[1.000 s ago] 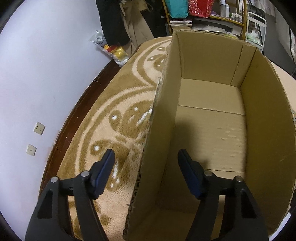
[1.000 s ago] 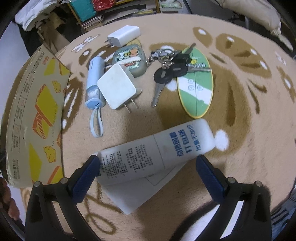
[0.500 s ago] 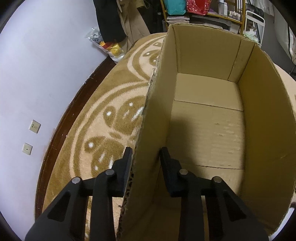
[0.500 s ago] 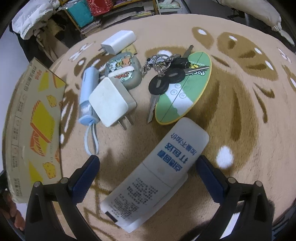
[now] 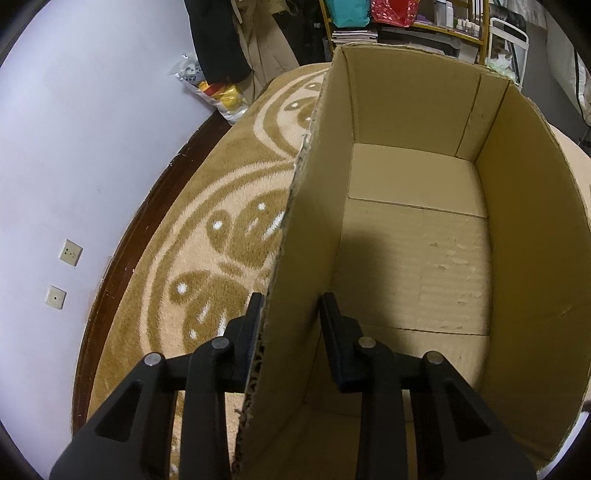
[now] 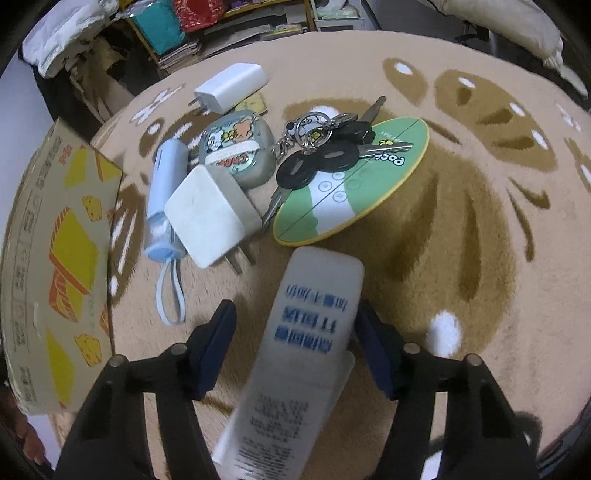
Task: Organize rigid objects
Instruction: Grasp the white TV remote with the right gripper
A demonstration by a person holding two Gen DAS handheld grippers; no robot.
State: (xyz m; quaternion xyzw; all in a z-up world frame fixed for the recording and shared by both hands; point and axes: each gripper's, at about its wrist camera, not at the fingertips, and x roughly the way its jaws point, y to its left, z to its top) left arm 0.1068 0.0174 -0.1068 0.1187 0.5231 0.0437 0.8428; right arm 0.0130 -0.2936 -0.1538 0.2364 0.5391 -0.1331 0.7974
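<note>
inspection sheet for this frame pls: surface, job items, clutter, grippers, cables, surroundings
Surface: patterned tan carpet.
Job's things: white printed tube, two white chargers, blue power bank, cartoon case, key bunch, green oval pad; cardboard box, nothing inside.
Clutter: nothing seen.
Grippers: left gripper shut on the box wall; right gripper closing, tube between jaws, left pad apart from it.
Cables: nothing seen; only the power bank's strap.
Surroundings: white wall with sockets, shelves, hanging clothes.
</note>
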